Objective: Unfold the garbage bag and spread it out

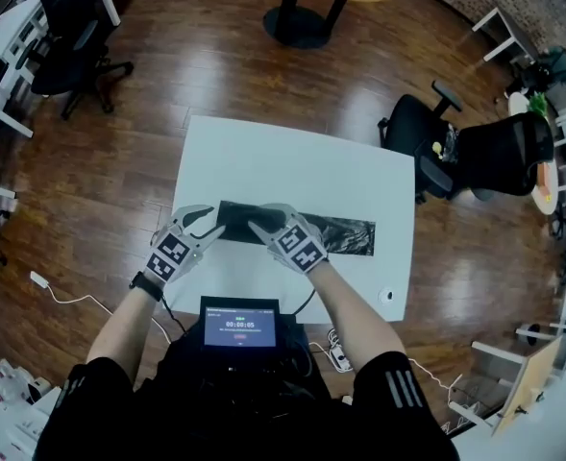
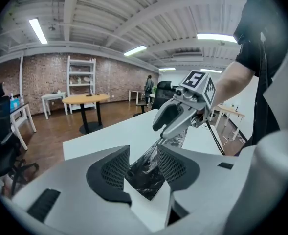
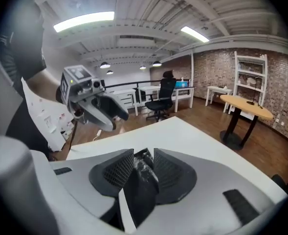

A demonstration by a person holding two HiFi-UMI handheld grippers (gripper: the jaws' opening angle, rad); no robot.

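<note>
A black garbage bag (image 1: 345,234) is laid as a long folded strip across a white table (image 1: 292,161), likely so that its layers can be drawn apart from one end. Its left end is held by both grippers, set close together. The left gripper (image 2: 143,166) is clamped on the plastic, which is stretched towards the right gripper (image 3: 144,166), itself pinched tight on a crumpled fold.

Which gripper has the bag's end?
The left gripper: it pinches the garbage bag at the strip's left end. The right gripper is shut on it further in, the rest lying flat on the white table.
</note>
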